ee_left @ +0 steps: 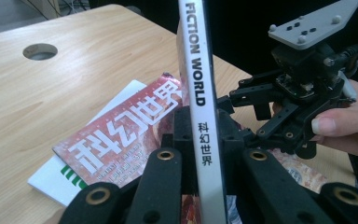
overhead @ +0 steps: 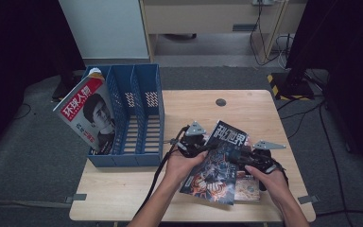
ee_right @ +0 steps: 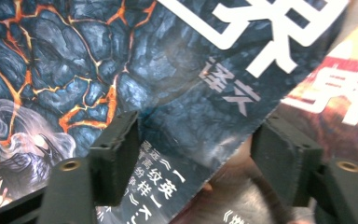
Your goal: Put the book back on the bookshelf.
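I see the dark magazine (overhead: 216,163) lifted off the surface (overhead: 123,194) — my left hand-held gripper (ee_left: 200,158) pinches its spine. My right hand-held gripper (ee_right: 196,154) gapes wide around its far edge, above a red magazine (ee_left: 121,140).

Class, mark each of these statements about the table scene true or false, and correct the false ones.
1. The left gripper grips the dark magazine by its spine. True.
2. The blue rack holds no magazine. False: one leans in its leftmost slot.
3. A red magazine lies flat on the table. True.
4. The right gripper is clamped shut on the dark magazine. False: its jaws stand apart, on either side of the cover's edge.
5. The dark magazine lies flat on the table. False: it is held up, tilted.
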A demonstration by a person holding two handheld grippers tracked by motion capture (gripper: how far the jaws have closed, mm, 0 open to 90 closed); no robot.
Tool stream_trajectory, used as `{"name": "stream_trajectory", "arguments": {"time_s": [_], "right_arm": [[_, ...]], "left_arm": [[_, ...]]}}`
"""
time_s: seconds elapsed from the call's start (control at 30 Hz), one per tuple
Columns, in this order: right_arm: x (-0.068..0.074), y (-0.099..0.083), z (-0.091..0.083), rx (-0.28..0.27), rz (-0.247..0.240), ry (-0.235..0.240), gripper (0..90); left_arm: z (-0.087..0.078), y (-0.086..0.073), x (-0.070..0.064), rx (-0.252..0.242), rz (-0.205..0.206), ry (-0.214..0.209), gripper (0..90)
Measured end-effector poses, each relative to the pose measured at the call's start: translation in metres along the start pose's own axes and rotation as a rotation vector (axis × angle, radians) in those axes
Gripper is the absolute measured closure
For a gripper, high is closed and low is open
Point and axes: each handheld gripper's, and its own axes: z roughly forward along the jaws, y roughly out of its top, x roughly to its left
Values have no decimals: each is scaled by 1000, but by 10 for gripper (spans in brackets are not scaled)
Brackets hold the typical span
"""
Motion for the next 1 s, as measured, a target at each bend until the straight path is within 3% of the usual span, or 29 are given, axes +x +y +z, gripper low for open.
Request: {"name": "stream_trajectory", "arguments": {"time_s": [0.17,0.4,0.67,0.77,1.0], "right_arm": [[2,5,-7,-47,-32,-24,571],[3,6,-8,-53,-50,-41,697],[5,8,-14,-85,-71,-25,741],[9,11,-16,-109,-88,-8,754],[11,11,-20,-124,-102,-1,755]], "left_arm": [[-8,1,6,-6,-5,-6,822],[-11,-3,11,0,-10,-15,820],[-11,-2,13,33,-10,-41,788],[-10,-1,13,35,-2,-18,791],[-9,-2,15,40,-4,-29,748]]}}
